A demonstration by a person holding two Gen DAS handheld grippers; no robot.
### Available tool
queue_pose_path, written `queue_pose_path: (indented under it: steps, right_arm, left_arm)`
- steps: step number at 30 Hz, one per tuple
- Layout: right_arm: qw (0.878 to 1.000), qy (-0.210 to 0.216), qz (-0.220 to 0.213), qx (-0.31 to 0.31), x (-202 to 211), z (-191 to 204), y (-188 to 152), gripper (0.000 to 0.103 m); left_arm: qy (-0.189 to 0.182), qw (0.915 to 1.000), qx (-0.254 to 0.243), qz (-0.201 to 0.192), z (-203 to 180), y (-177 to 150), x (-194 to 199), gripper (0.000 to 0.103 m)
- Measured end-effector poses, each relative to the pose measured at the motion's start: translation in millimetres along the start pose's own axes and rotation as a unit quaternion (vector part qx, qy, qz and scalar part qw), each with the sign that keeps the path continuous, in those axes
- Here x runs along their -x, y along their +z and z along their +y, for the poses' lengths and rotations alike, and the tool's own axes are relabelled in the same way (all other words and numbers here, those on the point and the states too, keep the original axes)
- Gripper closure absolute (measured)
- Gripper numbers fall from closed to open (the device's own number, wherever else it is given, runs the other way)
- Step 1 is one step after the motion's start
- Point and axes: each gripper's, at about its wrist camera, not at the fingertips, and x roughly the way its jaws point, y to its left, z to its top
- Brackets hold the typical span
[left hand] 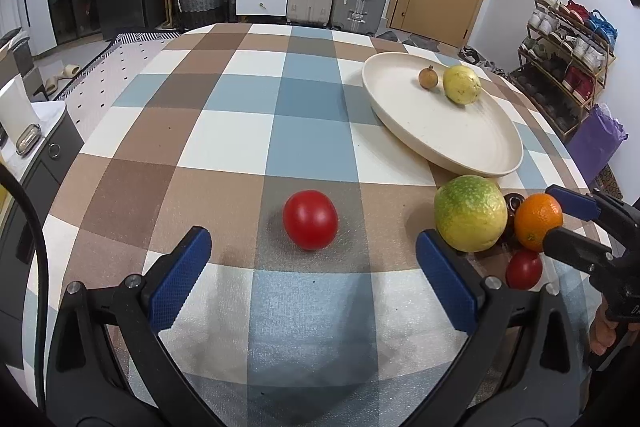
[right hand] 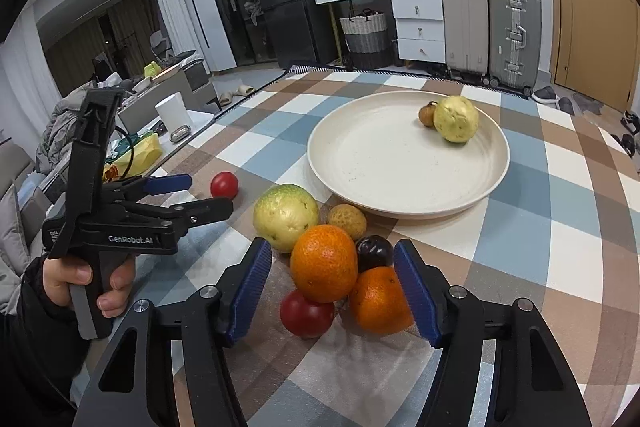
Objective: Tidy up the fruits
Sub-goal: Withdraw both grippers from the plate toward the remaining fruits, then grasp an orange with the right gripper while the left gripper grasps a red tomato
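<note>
My right gripper point(right hand: 332, 293) stands open over a heap of fruit. Two oranges point(right hand: 324, 263) and a small red tomato point(right hand: 306, 313) lie between its blue pads. The right pad point(right hand: 416, 291) is against the nearer orange; the left pad is apart from the fruit. A dark plum point(right hand: 374, 251), a green-yellow guava point(right hand: 285, 217) and a small yellowish fruit point(right hand: 347, 221) crowd just beyond. My left gripper point(left hand: 314, 279) is open and empty, just short of a lone red tomato point(left hand: 310, 219). The cream plate point(left hand: 460, 151) holds a yellow fruit point(left hand: 461, 85) and a small brown one point(left hand: 428, 78).
The round table wears a blue, brown and white checked cloth point(left hand: 240, 131). The plate's near rim point(right hand: 400, 211) lies close behind the heap. A hand point(right hand: 80, 279) holds the left gripper point(right hand: 210, 193) at the left. Suitcases point(right hand: 492, 31) and drawers stand beyond the table.
</note>
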Motion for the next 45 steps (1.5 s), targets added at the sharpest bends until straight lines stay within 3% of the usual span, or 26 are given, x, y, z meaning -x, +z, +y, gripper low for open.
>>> queue_pose_path:
  steps: [11, 22, 28, 36, 45]
  right_arm:
    - [0.999, -0.022, 0.008, 0.024, -7.1, 10.1, -3.0, 0.067]
    - [0.999, -0.017, -0.029, 0.009, 5.8, 4.8, 2.2, 0.068]
    - [0.999, -0.016, -0.032, 0.002, 7.7, 1.6, 4.6, 0.068]
    - [0.999, -0.019, -0.036, -0.006, 9.6, -2.2, 6.2, 0.068]
    - [0.999, -0.02, -0.039, -0.011, 11.8, -5.6, 5.0, 0.068]
  left_arm:
    - [0.0, 1.0, -0.001, 0.009, 0.5, 0.8, -4.2, 0.001]
    - [-0.008, 0.9999, 0.013, 0.002, 7.0, 7.1, -7.6, 0.015]
    - [-0.006, 0.9998, 0.008, 0.016, 6.9, 10.6, -15.5, 0.032]
    - [-0.027, 0.9995, 0.003, 0.016, 4.2, 10.3, -15.6, 0.077]
    - [-0.036, 0.9993, 0.005, 0.012, 4.8, 9.1, -13.8, 0.077]
